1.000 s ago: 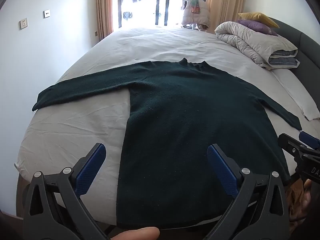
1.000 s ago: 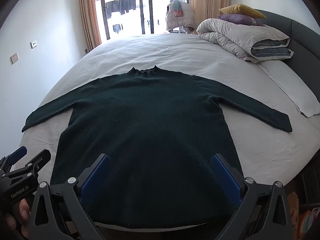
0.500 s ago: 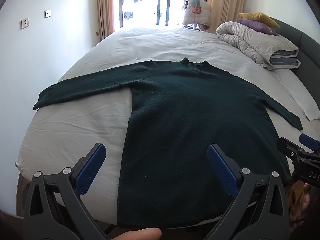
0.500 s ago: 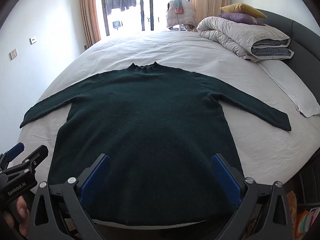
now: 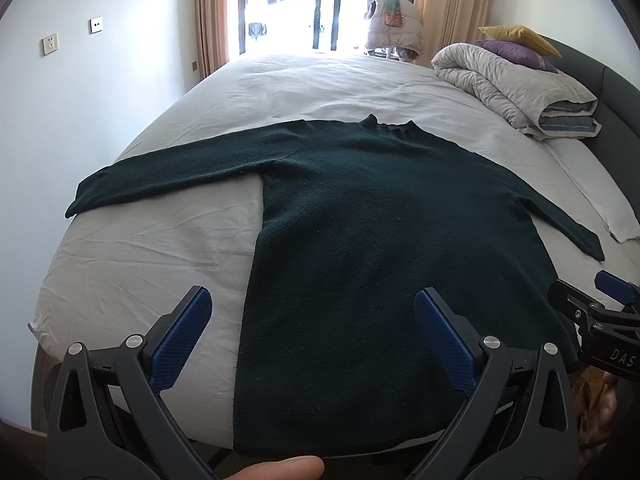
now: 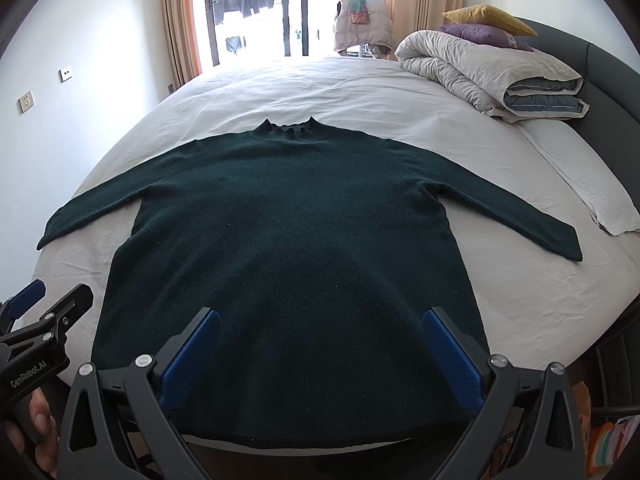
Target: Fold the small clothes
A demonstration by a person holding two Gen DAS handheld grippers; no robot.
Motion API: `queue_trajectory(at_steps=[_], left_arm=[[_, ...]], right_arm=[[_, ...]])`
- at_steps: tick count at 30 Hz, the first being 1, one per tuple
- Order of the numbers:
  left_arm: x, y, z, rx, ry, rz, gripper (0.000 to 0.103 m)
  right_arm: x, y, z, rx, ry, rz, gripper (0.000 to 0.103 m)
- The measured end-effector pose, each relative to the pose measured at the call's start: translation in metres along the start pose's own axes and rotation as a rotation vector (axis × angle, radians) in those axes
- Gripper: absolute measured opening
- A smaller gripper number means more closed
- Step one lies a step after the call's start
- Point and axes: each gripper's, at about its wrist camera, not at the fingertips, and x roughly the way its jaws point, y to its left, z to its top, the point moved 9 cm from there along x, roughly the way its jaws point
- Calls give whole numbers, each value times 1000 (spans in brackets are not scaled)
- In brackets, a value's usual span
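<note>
Dark green sweater (image 6: 288, 240) lies flat on the white bed sheet (image 6: 360, 92), sleeves spread, hem at the near edge. Left gripper (image 5: 312, 336) and right gripper (image 6: 320, 352) hover above the hem, jaws apart, holding nothing.

A plain dark green sweater (image 6: 288, 248) was laid on a pale grey-white sheet (image 6: 340, 92). Blue pads on black frames were seen on both grippers. A mustard pillow (image 6: 488, 16) and a purple pillow (image 6: 480, 34) were stacked on a grey duvet (image 6: 480, 68).
</note>
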Motion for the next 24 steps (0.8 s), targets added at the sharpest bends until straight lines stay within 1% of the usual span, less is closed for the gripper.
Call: queue_trajectory(at_steps=[24], left_arm=[[-1,0,-1,0,0,0,103]], right_arm=[[2,-1,-3,-2,12,-1,103]])
